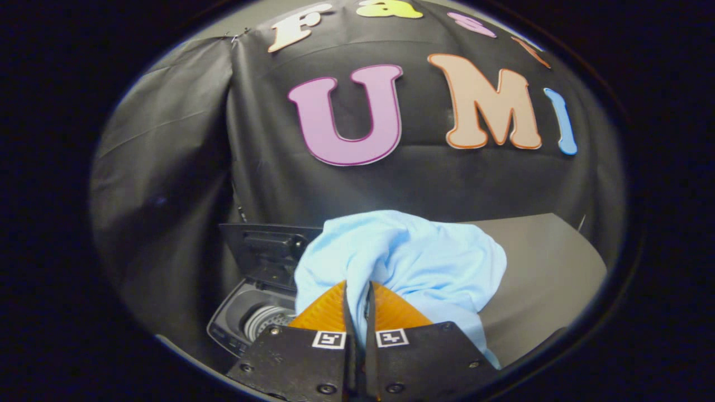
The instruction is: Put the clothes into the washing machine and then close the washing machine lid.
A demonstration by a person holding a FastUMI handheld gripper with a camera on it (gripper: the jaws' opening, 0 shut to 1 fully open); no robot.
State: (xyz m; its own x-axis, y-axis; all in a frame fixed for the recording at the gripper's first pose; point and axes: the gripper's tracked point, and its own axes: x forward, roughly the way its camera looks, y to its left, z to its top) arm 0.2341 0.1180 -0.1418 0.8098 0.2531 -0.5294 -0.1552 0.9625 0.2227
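Note:
A light blue garment (413, 257) hangs bunched from my gripper (357, 293), whose orange fingers (327, 312) are shut on a fold of it. The cloth drapes ahead of and to the right of the fingers, held up in the air. Below and to the left of the fingers stands the washing machine (234, 329), dark grey, with its round drum (268, 319) showing. Its lid (265, 251) is raised upright behind the opening. The garment covers the right part of the machine's opening from my view.
A dark grey tabletop (547, 279) stretches to the right of the garment. Black cloth walls (167, 167) close the booth behind and to the left of the machine.

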